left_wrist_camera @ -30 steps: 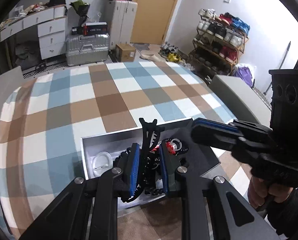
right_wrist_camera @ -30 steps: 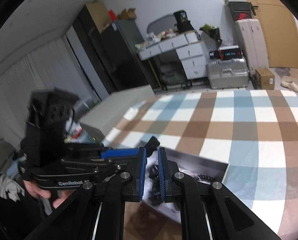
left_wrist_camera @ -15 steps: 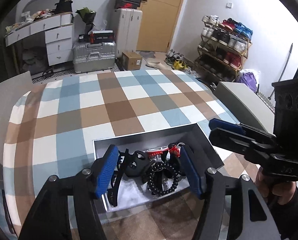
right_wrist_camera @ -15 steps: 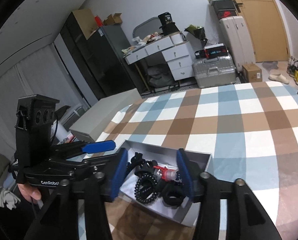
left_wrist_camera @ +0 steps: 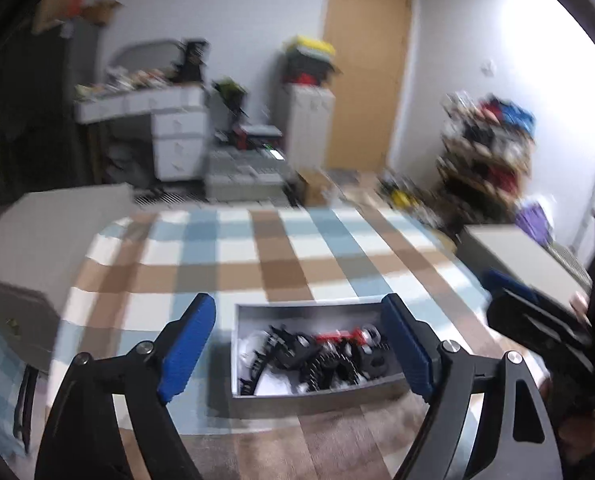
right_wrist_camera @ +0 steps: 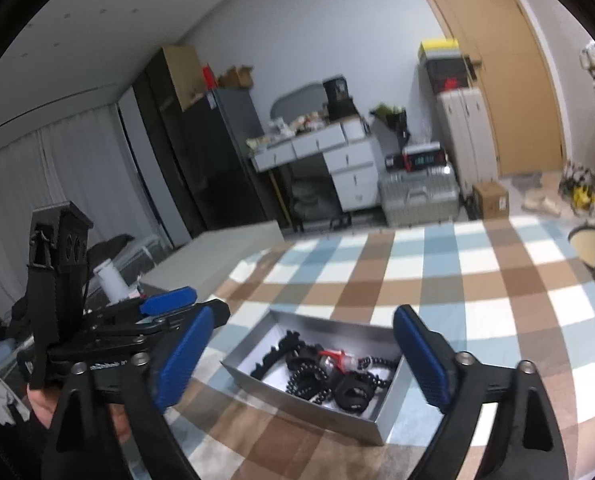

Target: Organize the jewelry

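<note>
Blue pads stand wide apart on your left gripper [left_wrist_camera: 301, 344], and nothing sits between them; its jaws have just been opening. Your right gripper [right_wrist_camera: 301, 360] is released too, its jaws just opened wide and empty. Just past both sets of fingertips lies the grey box [right_wrist_camera: 381, 424] on the checked tablecloth [right_wrist_camera: 457, 280], near the table's front edge. Inside it the jewelry is heaped together: a black beaded bracelet [right_wrist_camera: 309, 382], a black claw clip [right_wrist_camera: 275, 352] towards the left wall, and a red and clear piece [right_wrist_camera: 337, 360] in the middle. Your hand [right_wrist_camera: 41, 404] shows at the left of the right wrist view, gripping the left tool's handle. Further back, beyond the table, stand a white desk [right_wrist_camera: 337, 156] and a silver suitcase [right_wrist_camera: 417, 196]
</note>
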